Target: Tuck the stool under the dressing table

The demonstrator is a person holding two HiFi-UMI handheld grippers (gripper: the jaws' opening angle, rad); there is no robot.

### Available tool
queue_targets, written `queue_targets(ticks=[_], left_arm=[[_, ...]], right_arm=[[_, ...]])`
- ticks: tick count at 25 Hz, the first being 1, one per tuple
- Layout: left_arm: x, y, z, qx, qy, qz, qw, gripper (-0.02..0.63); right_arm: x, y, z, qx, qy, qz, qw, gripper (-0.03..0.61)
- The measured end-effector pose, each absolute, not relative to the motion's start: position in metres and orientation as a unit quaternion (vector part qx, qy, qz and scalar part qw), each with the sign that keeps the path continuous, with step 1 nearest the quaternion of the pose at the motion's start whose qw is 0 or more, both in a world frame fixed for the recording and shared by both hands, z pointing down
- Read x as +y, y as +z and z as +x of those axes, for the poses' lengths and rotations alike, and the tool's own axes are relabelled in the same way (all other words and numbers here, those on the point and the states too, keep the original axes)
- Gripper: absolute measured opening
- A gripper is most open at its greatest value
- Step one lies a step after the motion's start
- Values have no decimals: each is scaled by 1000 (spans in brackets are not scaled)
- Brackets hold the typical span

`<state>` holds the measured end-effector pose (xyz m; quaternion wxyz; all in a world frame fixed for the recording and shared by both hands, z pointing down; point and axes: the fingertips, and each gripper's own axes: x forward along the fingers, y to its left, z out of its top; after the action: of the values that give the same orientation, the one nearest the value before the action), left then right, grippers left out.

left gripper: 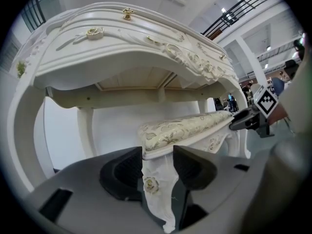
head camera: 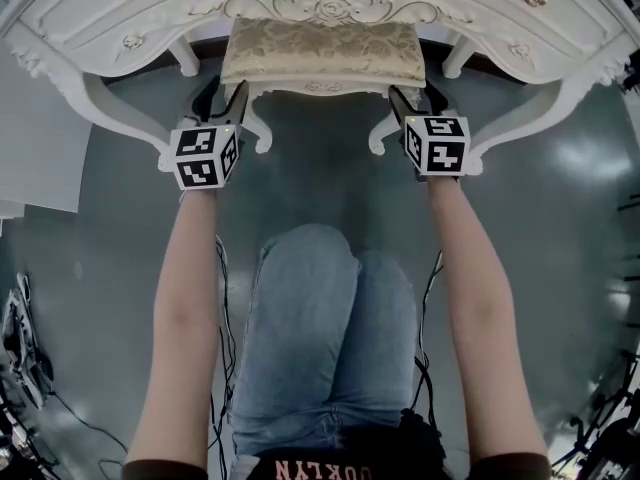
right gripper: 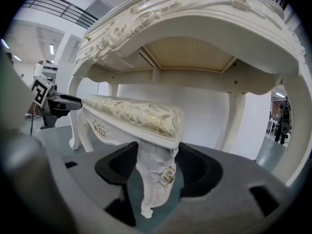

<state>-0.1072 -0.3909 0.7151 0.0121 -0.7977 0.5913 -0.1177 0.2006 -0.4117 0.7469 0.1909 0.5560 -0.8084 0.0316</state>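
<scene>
The left tool [head camera: 228,103] and right tool [head camera: 418,103] each clamp a near stool [head camera: 320,53] leg; push evenly, keeping it square under the table [head camera: 90,13].

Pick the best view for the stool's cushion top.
Head view: it looks down on the cushion, so its patterned top shows wide and flat. The left gripper view and the right gripper view each see it low and side-on, foreshortened, from one end.
</scene>
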Motion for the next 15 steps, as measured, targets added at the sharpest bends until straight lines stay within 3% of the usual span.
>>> queue_targets(ticks=[11,15], left_arm=[[-412,715,-112,603,-160,-781,1,190],[-415,715,-111,607,-162,-778,-6,190]], right_arm=[[-428,749,197,-788,50,588,176,247],[-431,750,194,-780,58,598,175,216]])
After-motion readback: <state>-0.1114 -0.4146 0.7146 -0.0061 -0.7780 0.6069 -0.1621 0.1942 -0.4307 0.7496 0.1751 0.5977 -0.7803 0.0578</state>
